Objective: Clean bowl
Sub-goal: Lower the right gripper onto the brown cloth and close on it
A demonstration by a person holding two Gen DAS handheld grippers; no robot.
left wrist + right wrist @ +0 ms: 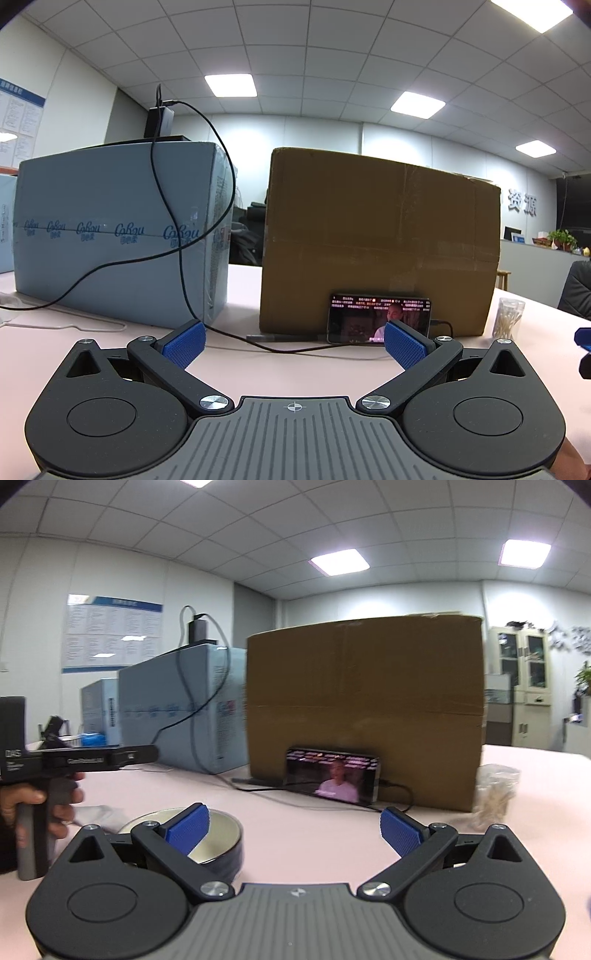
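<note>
The bowl only shows up in the right wrist view, and not much of it — the near part is hidden behind the blue pad and black linkage of the right tongs, so you just get the pale inside, the far rim and a strip of dark outer wall. It sits upright on the pink desk, mouth up; being round, it has no real long axis to speak of. The left wrist view doesn't catch it at all. Something whitish and crumpled lies just left of the bowl, too blurry to name. The right tongs are spread wide with nothing between them, and same for the left tongs, wide apart over bare desk. In the right view the left hand grips the other tool's handle at the frame edge, mostly cut off. Further back, a brown cardboard box and a light blue box stand side by side with a gap between them, walling off the far side. A phone leans against the brown box with its screen lit, cable running off it. A clear tub of cotton swabs stands near the box's right corner. Between the tongs and the boxes the desk is open, and to the right of the bowl it's open too.
</note>
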